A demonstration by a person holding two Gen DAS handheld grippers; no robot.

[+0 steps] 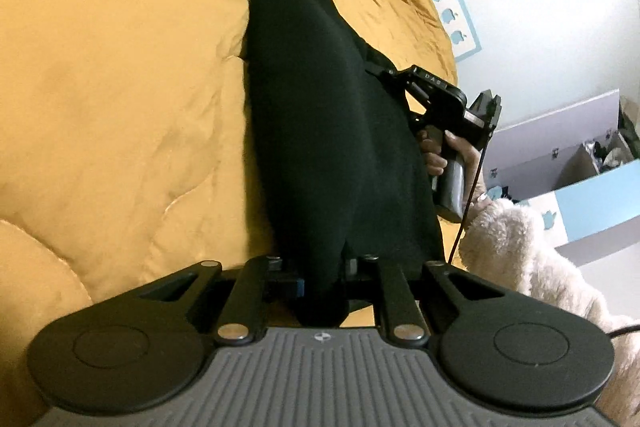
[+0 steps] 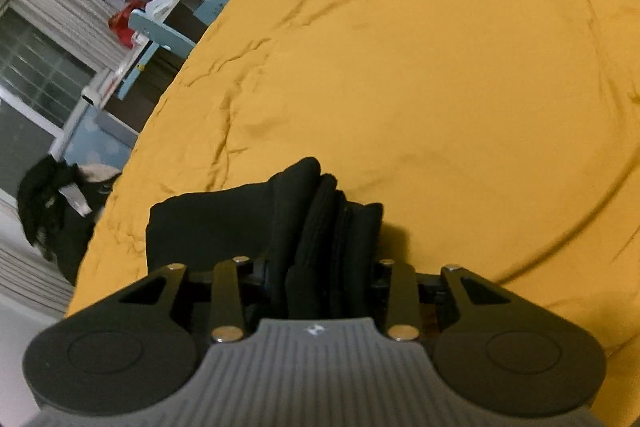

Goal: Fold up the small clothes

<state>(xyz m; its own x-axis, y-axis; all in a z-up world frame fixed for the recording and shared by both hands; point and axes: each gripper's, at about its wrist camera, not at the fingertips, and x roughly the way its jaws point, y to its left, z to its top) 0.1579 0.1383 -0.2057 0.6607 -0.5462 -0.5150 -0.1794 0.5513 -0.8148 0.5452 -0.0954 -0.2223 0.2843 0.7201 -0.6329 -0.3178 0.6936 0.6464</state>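
Black cloth (image 1: 320,147) fills the left gripper (image 1: 320,269), whose jaws are clamped on its bunched end; the matte, unmarked garment stretches away across the mustard quilt (image 1: 120,87). "DAB" reads on the right gripper (image 1: 434,83) body. From its own camera, the right gripper (image 2: 320,277) pinches thick folded layers.

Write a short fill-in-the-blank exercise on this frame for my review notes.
1. The black garment lies on a bedspread coloured ____.
2. In the left wrist view, the left hand-held gripper is ____ on the garment.
3. The sleeve near the right hand-held gripper is fluffy and ____ in colour.

Missing words: yellow; shut; cream
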